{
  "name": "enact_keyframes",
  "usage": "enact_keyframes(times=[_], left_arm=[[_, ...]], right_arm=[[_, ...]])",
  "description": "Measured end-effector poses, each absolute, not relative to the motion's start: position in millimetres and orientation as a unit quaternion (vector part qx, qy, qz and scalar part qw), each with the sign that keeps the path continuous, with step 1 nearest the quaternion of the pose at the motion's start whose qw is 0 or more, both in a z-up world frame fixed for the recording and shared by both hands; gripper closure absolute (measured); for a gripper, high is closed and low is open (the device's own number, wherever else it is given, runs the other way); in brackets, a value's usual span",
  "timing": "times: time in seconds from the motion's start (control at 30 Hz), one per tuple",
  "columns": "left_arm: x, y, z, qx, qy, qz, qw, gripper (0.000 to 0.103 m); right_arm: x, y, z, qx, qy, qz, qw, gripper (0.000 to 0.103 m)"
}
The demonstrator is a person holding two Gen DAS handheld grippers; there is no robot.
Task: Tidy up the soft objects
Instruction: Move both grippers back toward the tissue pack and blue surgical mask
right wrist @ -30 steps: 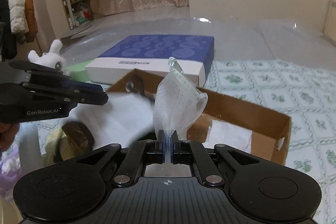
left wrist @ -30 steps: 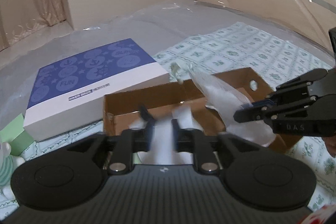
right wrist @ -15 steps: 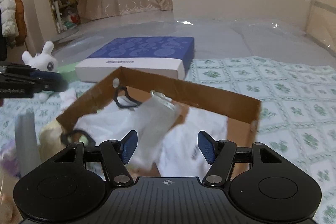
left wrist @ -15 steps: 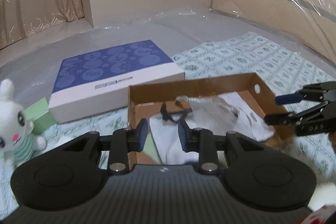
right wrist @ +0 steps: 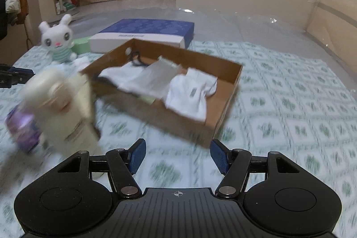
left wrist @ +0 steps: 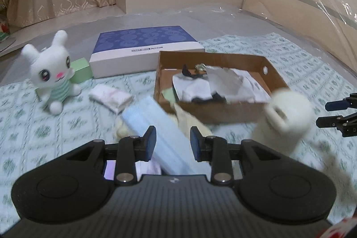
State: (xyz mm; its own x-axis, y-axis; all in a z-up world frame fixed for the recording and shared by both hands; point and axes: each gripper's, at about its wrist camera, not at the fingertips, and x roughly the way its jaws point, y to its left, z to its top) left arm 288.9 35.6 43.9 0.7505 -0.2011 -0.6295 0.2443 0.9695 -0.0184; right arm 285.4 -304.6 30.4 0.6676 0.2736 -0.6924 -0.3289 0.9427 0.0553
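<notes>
A brown cardboard box (left wrist: pixel 214 114) (right wrist: pixel 232 90) on the bed holds white garments and a see-through mesh pouch (left wrist: pixel 223 79) (right wrist: pixel 156 77). My left gripper (left wrist: pixel 173 144) hangs open before the box, above a light blue folded cloth (left wrist: pixel 160 124) that it does not touch. My right gripper (right wrist: pixel 178 156) is open and empty, short of the box's near corner. A blurred cream plush toy (left wrist: pixel 287 117) (right wrist: pixel 64 108) stands between the two grippers. A white plush rabbit (left wrist: pixel 52 79) (right wrist: pixel 59 41) sits far left.
A blue and white flat box (left wrist: pixel 145 48) (right wrist: pixel 145 34) lies behind the cardboard box, a green block (left wrist: pixel 81 69) beside the rabbit. A small folded white cloth (left wrist: pixel 110 96) and a purple item (right wrist: pixel 21 128) lie on the patterned sheet. A plastic-wrapped headboard (left wrist: pixel 301 3) stands at right.
The right gripper let go of the mesh pouch, which now lies in the box, and its jaws opened wide. Both grippers drew back from the box, and more of the bed shows.
</notes>
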Motion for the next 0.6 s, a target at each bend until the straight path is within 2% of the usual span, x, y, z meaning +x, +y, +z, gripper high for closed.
enact_keyframes(times=[0.4,0.6], left_arm=[[155.3,24.6,41.8,-0.021,0.315,-0.11,0.943,0.062],[119.0,31.4,27.6,-0.048,0.332,-0.095,0.937,0.061]], right_arm=[[158.3,-253.2,30.7,0.036,0.356,0.217,0.908,0.039],[125.2,-223.5,24.3,0.05,0.362,0.243,0.899,0.039]])
